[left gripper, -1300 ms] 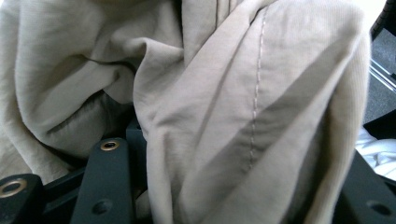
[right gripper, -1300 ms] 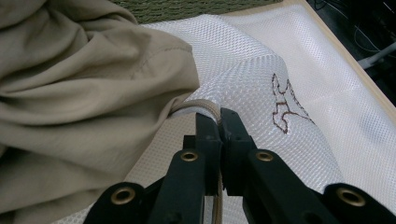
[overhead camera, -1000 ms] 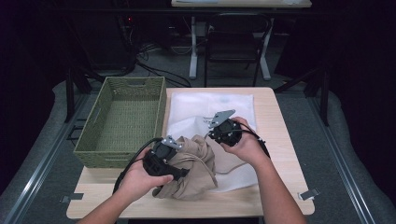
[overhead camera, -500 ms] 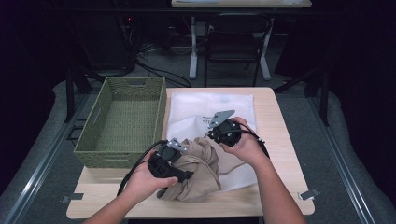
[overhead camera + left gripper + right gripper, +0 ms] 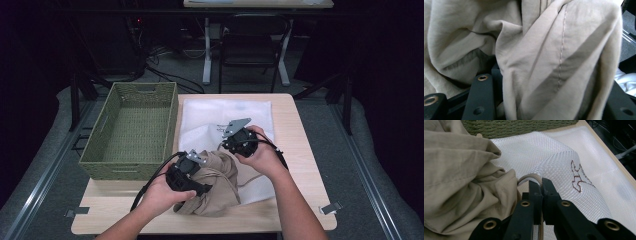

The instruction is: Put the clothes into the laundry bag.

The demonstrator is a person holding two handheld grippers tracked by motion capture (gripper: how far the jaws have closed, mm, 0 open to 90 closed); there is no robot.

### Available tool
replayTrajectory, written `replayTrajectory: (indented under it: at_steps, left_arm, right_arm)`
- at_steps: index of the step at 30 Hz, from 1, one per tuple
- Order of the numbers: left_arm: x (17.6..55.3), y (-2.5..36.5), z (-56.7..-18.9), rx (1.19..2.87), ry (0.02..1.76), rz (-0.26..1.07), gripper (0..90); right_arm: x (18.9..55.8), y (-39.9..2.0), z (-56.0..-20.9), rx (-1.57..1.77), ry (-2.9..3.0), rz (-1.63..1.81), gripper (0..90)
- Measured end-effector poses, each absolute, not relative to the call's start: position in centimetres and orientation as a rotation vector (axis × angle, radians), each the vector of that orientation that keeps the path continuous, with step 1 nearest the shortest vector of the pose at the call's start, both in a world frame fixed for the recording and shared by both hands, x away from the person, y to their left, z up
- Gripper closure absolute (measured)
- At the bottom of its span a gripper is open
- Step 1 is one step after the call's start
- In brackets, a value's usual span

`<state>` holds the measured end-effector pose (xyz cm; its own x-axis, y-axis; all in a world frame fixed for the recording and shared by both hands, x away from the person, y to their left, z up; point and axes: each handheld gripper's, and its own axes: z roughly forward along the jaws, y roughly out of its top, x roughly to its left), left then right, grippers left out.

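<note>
Bunching the tan garment (image 5: 216, 186) further over the white mesh bag (image 5: 225, 117) on the table (image 5: 295, 150), left gripper (image 5: 192, 177) fingers clamped on its folds, right gripper (image 5: 541, 185) fingers pinched together on its drawstring (image 5: 530, 177), readying it for bagging.

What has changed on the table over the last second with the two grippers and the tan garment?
The left gripper slid a little toward the person and right, bunching the tan garment tighter against the white mesh bag. The right gripper kept its place, fingers shut on the bag's beige drawstring. The green woven basket stayed put.
</note>
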<state>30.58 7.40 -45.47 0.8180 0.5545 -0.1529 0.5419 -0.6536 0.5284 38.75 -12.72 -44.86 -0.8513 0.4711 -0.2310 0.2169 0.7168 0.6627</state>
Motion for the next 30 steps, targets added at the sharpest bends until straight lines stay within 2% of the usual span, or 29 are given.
replayTrajectory:
  at_steps: [30]
  left_arm:
    - [31.5, 5.6, -48.2, 2.432, 0.818, 0.022, 45.2]
  right_arm:
    - [38.6, -12.5, -44.8, 0.528, 2.536, 0.929, 87.8]
